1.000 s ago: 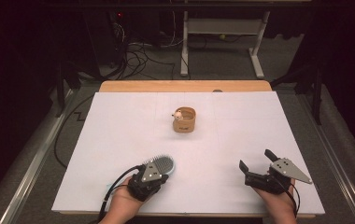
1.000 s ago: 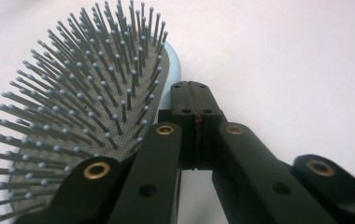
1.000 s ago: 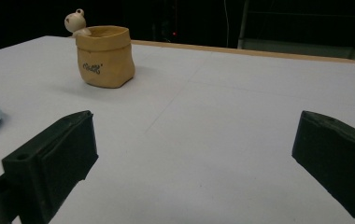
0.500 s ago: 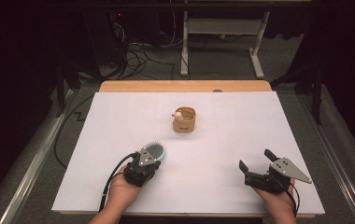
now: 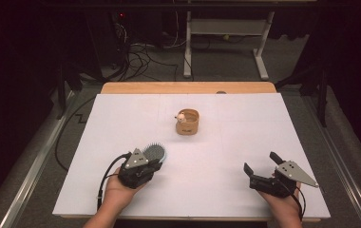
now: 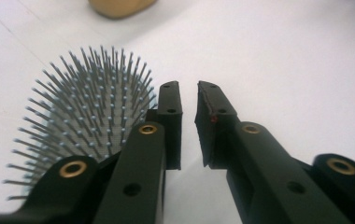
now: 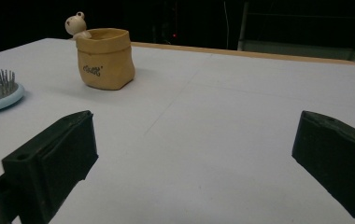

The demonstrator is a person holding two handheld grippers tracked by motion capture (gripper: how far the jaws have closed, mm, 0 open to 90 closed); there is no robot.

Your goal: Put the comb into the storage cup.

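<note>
Forward went the left gripper (image 5: 146, 164), jaws narrowly apart beside hairbrush (image 5: 154, 153).

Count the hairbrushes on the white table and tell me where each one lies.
1. The hairbrush lies bristles up on the near left part of the table, right beside the left claw, whose jaws stand nearly shut with nothing between them. The tan pot sits farther back.

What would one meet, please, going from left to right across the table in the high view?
Left tongs → hairbrush → tan pot → right tongs.
</note>
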